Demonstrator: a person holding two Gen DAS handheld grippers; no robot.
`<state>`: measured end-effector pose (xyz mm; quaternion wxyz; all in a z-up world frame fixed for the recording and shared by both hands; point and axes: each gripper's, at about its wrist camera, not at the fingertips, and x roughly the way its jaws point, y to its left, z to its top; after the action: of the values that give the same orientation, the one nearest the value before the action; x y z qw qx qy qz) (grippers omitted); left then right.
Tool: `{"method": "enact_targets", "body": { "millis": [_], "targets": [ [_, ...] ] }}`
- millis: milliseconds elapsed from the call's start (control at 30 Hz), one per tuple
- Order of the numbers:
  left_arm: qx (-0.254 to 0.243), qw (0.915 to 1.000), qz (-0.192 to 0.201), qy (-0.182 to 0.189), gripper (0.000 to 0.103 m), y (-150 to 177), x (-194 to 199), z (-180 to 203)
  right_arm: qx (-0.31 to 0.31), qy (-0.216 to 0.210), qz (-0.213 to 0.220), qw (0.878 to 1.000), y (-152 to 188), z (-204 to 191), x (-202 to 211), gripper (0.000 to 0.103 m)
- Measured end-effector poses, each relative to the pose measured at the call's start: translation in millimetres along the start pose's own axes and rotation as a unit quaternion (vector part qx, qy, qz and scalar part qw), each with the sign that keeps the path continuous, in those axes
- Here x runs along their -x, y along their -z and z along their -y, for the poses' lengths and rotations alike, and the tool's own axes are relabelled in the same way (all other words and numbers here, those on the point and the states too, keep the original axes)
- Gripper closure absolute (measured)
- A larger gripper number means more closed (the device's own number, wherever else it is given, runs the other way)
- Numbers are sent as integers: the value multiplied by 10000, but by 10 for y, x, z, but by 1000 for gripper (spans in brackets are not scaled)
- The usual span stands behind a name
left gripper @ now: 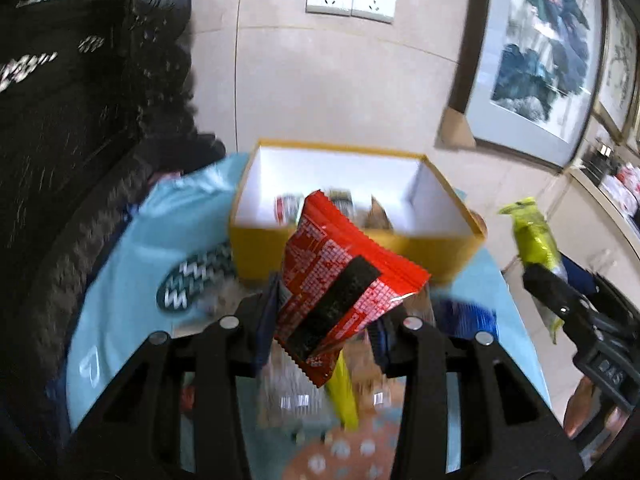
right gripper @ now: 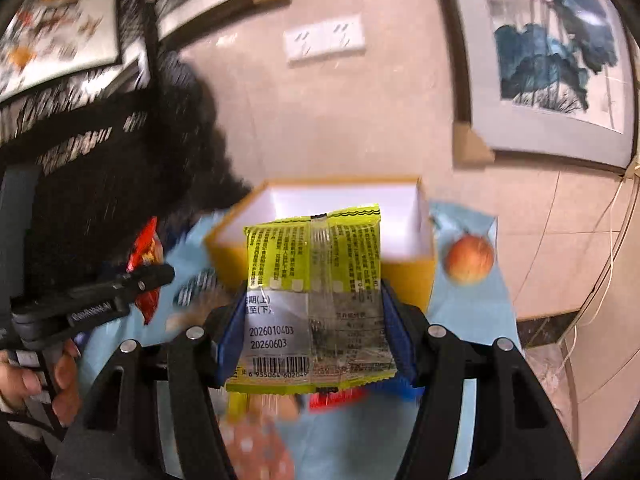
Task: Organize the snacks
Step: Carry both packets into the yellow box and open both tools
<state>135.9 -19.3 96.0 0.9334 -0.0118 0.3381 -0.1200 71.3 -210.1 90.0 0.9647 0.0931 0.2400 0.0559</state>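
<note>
My left gripper [left gripper: 328,312] is shut on a red snack packet [left gripper: 340,280], held in the air just short of the yellow box [left gripper: 360,248]. The box has white inner walls and a few packets lie inside it. My right gripper [right gripper: 312,308] is shut on a yellow-green snack packet [right gripper: 316,292] with a clear window and barcode, also raised in front of the same box [right gripper: 408,276]. In the left wrist view the right gripper [left gripper: 560,292] appears at the right with its yellow-green packet [left gripper: 534,236]. The left gripper [right gripper: 132,284] and its red packet [right gripper: 146,264] show at the left of the right wrist view.
A light blue cloth [left gripper: 132,264] covers the table under the box. An apple [right gripper: 468,258] lies right of the box. More snacks lie blurred below the grippers, among them an orange dotted packet [left gripper: 344,452]. Dark carved furniture [left gripper: 80,120] stands at the left; framed pictures [left gripper: 536,52] lean on the wall.
</note>
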Motion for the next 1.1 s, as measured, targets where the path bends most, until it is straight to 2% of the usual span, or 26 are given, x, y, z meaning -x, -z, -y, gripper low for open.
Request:
{"method": "enact_targets", "body": {
  "millis": [67,133,400,500,533,567,633,700,867,1100],
  "targets": [
    [107,9999,-34,-20,63,-198,-164,22,-102,116,148,9998,-73,62,-140,41],
    [207,9998,-75,14,63,-361,-357,53,-96,249,80,9996,-89,86,-336,41],
    [97,9998,-175,91,63,-641,-1093,188,106,576,-66,9983,-217,258,-1021,41],
    [117,9995,-293,92,60,-728,-1428,166,65,756,-113,9971,-260,319,-1372,37],
    [191,9993,-325,46,36,-739,-1495,137,175,932,-160,9954,-245,304,-1448,30],
    [299,9990,-344,-41,11,-740,-1538,97,361,1139,-190,9927,-230,272,-1491,28],
    [505,9986,-106,-112,5,-720,-1492,1,588,1375,4,9888,-172,236,-1438,25],
    [486,9986,-108,-152,4,-699,-1439,-48,462,1072,148,9931,-127,258,-1323,25],
    [607,9978,-210,-136,4,-567,-1229,-168,-69,500,-87,9987,-27,346,-1023,25],
    [454,9983,-297,-220,4,-227,-818,-103,-150,578,-284,9978,207,326,-656,25]
  ]
}}
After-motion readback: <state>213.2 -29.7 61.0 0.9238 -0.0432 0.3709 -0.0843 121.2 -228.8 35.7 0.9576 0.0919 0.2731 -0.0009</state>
